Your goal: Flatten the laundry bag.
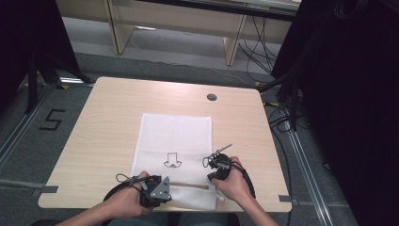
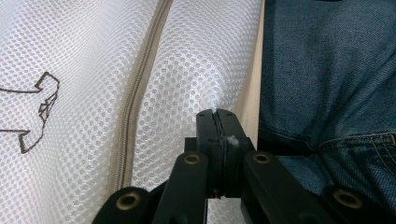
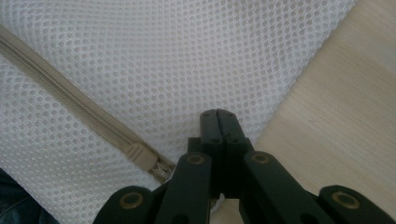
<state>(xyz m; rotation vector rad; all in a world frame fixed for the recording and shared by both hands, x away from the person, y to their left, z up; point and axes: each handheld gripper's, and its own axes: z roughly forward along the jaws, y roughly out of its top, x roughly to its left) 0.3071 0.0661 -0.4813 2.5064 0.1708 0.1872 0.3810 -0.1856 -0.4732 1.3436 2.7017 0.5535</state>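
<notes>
A white mesh bag (image 1: 174,134) lies flat on the wooden table (image 1: 108,122), with a small outline drawing (image 1: 172,160) on it and a beige zipper (image 1: 190,185) running across its near end. My left gripper (image 1: 164,190) rests on the bag's near left part. In the left gripper view its jaws are shut, and the mesh (image 2: 93,56) puckers at the tips (image 2: 218,114) with a shred of white pinched between them. My right gripper (image 1: 212,175) sits at the bag's right edge. Its jaws are shut over the mesh (image 3: 163,56), just right of the zipper pull (image 3: 142,156).
A round cable grommet (image 1: 211,97) sits at the table's far edge. The near table edge and the person's jeans (image 2: 327,70) lie right behind the left gripper. Bare wood (image 3: 336,93) borders the bag on the right. Cables and dark stands flank the table.
</notes>
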